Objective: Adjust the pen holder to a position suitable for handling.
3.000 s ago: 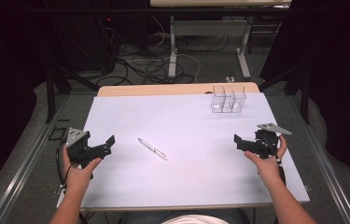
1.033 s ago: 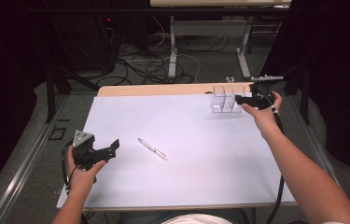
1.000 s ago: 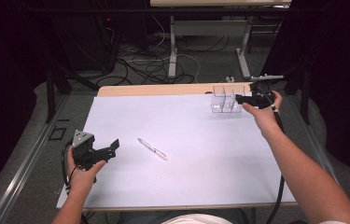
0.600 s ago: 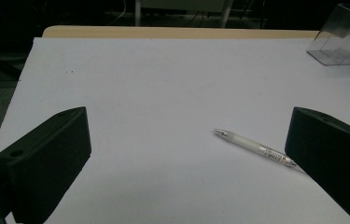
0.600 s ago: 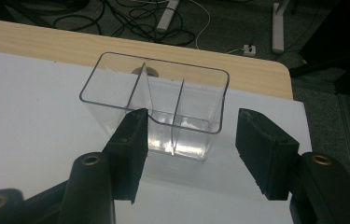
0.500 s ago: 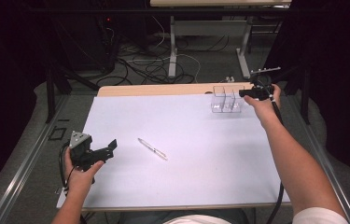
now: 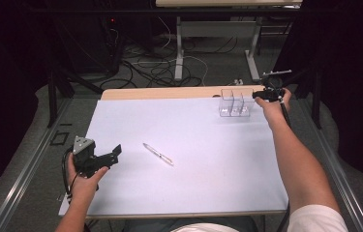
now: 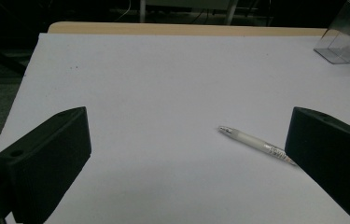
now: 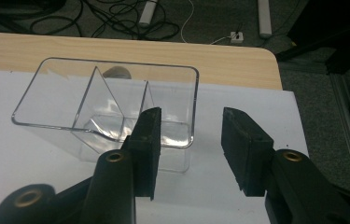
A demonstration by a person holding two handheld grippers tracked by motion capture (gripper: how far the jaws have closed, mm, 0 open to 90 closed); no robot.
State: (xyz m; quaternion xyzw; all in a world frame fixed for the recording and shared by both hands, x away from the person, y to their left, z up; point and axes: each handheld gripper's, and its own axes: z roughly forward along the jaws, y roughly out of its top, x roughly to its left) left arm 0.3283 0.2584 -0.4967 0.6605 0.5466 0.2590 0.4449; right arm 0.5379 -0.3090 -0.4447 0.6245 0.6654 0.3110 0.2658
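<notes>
Right gripper (image 9: 189, 149) is spread, one jaw apparently inside the clear divided organiser (image 9: 102, 100), its near wall between them. Close squarely on that wall. Left gripper (image 8: 186, 158) is spread, pen (image 8: 254, 144) ahead.

Beyond your table's (image 7: 179, 92) wooden edge at twelve o'clock — dark room, grey floor (image 7: 208, 72), tangled cables (image 7: 155, 67), desk legs (image 7: 179, 48).

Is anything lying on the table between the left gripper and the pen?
Nothing visible does. The left gripper is open and faces the pen across bare white table. The clear plastic organizer stands far off at the back right corner, where the right gripper is open at its end wall.
</notes>
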